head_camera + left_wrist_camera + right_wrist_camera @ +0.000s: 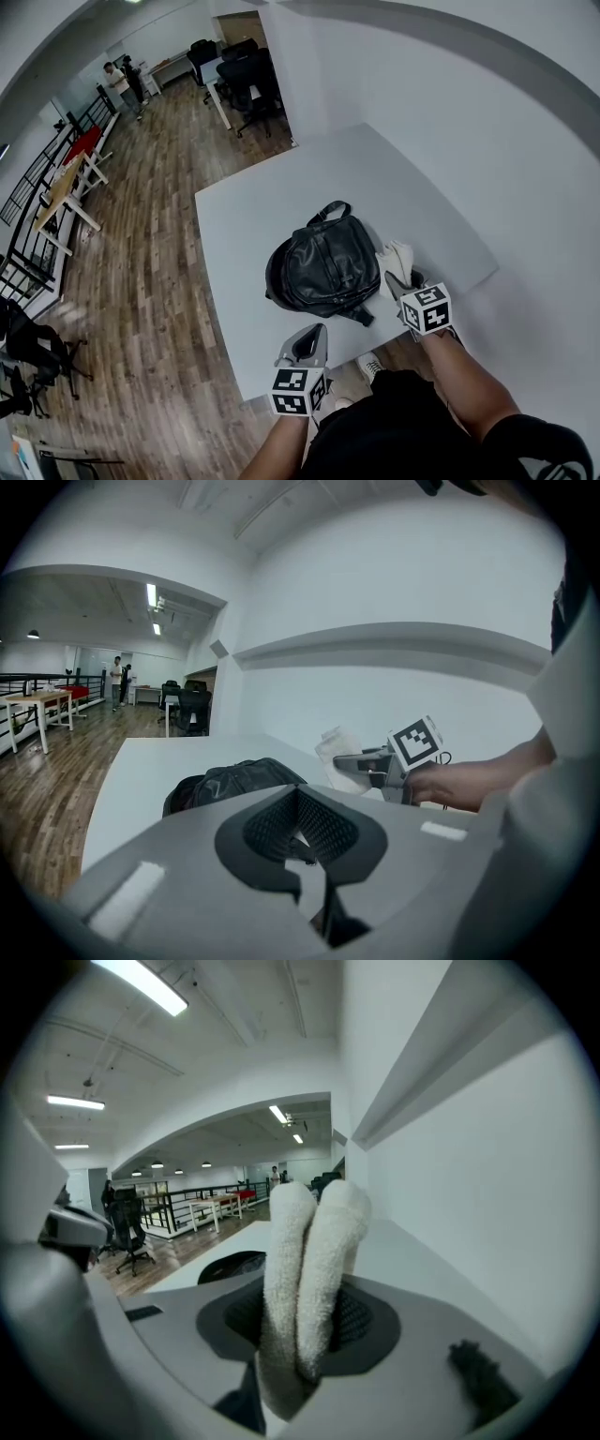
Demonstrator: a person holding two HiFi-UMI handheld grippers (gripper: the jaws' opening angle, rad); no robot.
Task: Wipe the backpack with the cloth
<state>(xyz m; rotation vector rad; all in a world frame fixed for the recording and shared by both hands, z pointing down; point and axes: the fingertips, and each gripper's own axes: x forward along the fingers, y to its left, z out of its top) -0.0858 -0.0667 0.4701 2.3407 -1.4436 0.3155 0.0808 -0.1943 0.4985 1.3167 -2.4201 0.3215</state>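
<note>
A black leather backpack (323, 265) lies flat on the white table (281, 187), its top handle pointing away from me. My right gripper (401, 281) is just right of the bag, shut on a folded white cloth (396, 258) that sticks out past the jaws. The right gripper view shows the cloth (314, 1251) standing up between the jaws, with the backpack (232, 1265) low to the left. My left gripper (307, 342) hovers at the table's near edge, short of the bag, jaws together and empty. Its own view shows the backpack (234, 780) ahead and the cloth (337, 747) to the right.
A white wall (450, 122) with a ledge runs along the table's right side. Wooden floor (141, 262) lies to the left, with black office chairs (248, 80) and desks further back. A person (120, 84) stands far off. My foot (368, 366) shows below the table's edge.
</note>
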